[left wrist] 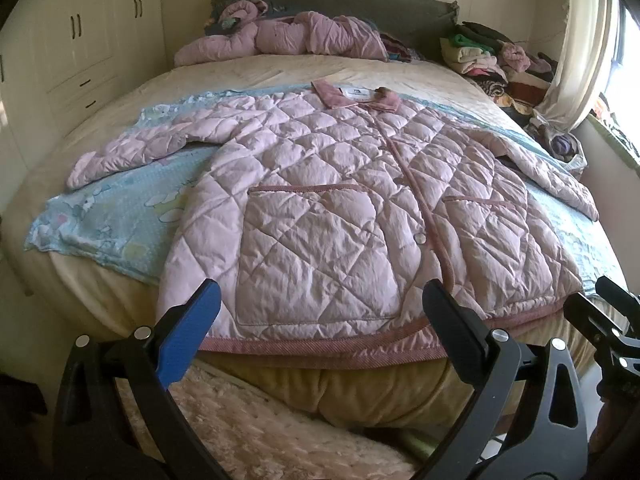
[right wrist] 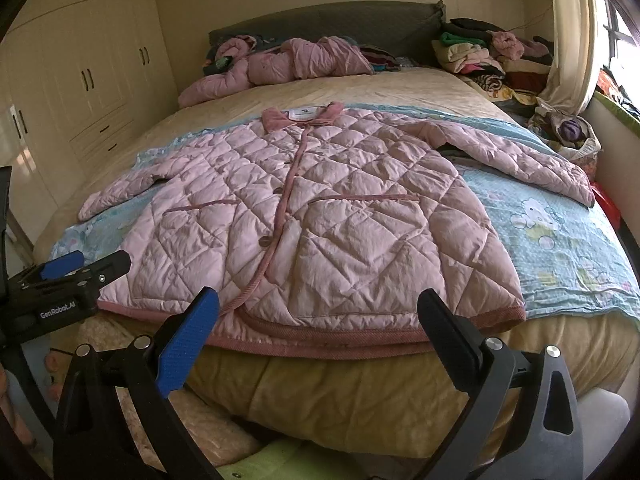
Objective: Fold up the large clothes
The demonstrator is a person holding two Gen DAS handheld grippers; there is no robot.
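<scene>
A pink quilted jacket (left wrist: 320, 208) lies flat and buttoned on the bed, front up, collar at the far end, both sleeves spread out; it also shows in the right wrist view (right wrist: 320, 220). Its hem lies at the bed's near edge. My left gripper (left wrist: 320, 320) is open and empty, just short of the hem near the jacket's left side. My right gripper (right wrist: 318, 320) is open and empty, just short of the hem near the right side. Each gripper shows at the edge of the other's view: the right one (left wrist: 604, 312), the left one (right wrist: 86, 266).
A light blue cartoon sheet (right wrist: 560, 232) lies under the jacket on the beige bed (right wrist: 360, 380). A crumpled pink jacket (left wrist: 280, 40) lies by the headboard. Piled clothes (left wrist: 492, 60) fill the far right. Wardrobes (left wrist: 80, 40) stand left, a window and curtain right.
</scene>
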